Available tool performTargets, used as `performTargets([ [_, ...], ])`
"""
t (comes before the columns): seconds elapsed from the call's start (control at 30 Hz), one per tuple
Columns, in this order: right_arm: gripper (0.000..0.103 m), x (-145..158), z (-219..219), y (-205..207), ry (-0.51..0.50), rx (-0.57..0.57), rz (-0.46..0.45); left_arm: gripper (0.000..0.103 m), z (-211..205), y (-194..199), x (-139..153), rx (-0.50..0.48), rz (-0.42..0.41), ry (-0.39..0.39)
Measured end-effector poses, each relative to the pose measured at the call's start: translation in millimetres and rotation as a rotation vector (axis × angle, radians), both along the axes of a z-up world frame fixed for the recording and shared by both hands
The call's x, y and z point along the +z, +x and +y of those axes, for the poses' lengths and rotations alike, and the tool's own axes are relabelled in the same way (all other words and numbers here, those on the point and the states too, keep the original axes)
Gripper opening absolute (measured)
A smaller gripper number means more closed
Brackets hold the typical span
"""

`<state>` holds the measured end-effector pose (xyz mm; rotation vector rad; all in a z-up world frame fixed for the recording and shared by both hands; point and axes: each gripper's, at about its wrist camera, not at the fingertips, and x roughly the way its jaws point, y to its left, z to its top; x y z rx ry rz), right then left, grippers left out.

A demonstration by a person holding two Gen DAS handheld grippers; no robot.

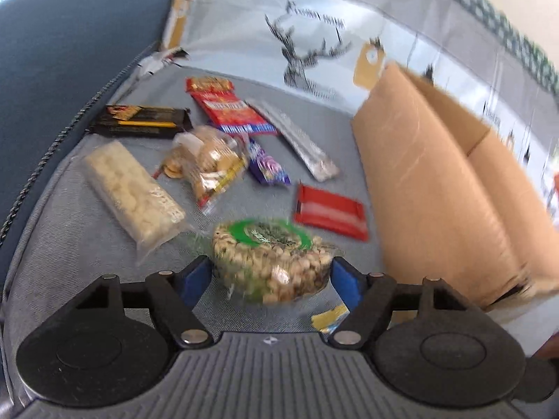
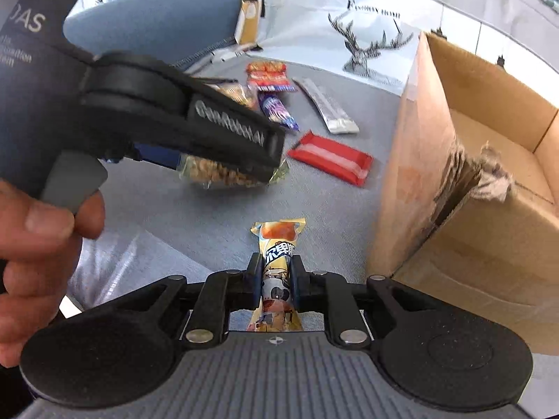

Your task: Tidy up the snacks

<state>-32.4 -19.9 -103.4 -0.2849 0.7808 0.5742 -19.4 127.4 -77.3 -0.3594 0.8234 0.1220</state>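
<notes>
My left gripper is shut on a clear bag of nuts with a green label, held just above the grey sofa seat; it also shows in the right wrist view, where the left gripper body crosses the picture. My right gripper is shut on a yellow snack stick, close to the open cardboard box. Loose on the seat lie a red bar, a silver bar, a purple packet, a red packet, a biscuit bag, a white puffed bar and a black bar.
The cardboard box stands on the right, its near corner torn. A blue sofa arm rises at the left. A grey cloth with a deer print hangs behind. A yellow wrapper peeks under the left gripper.
</notes>
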Motion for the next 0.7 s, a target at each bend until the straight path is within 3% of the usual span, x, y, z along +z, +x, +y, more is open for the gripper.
performTargets([
  [0.17, 0.017, 10.5, 0.2, -16.4, 0.015, 0.029, -0.063, 0.071, 12.6, -18.1, 18.1, 0.042, -0.087, -0.066],
  [0.2, 0.017, 12.3, -0.8, -19.2, 0.017, 0.031, -0.074, 0.065, 13.9, -21.6, 21.6, 0.043, -0.107, -0.075],
  [0.23, 0.017, 14.6, -3.3, -22.4, 0.022, 0.031, -0.084, 0.045, 14.6, -23.8, 24.2, 0.037, -0.122, -0.085],
  [0.3, 0.017, 19.9, -7.3, -26.4, 0.034, 0.036, -0.099, 0.044, 14.0, -23.2, 23.7, 0.036, -0.101, -0.076],
  [0.4, 0.017, 19.3, -11.4, -28.6, 0.016, 0.043, -0.095, 0.055, 16.1, -15.3, 10.6, 0.05, 0.007, -0.092],
  [0.53, 0.017, 12.2, -11.8, -20.4, -0.005, 0.025, -0.061, 0.081, 24.7, -16.1, 7.8, 0.1, 0.008, -0.141],
  [0.7, 0.017, 4.3, -8.8, -19.1, -0.016, 0.017, -0.036, 0.087, 21.0, -6.8, 0.8, 0.09, 0.043, -0.132],
])
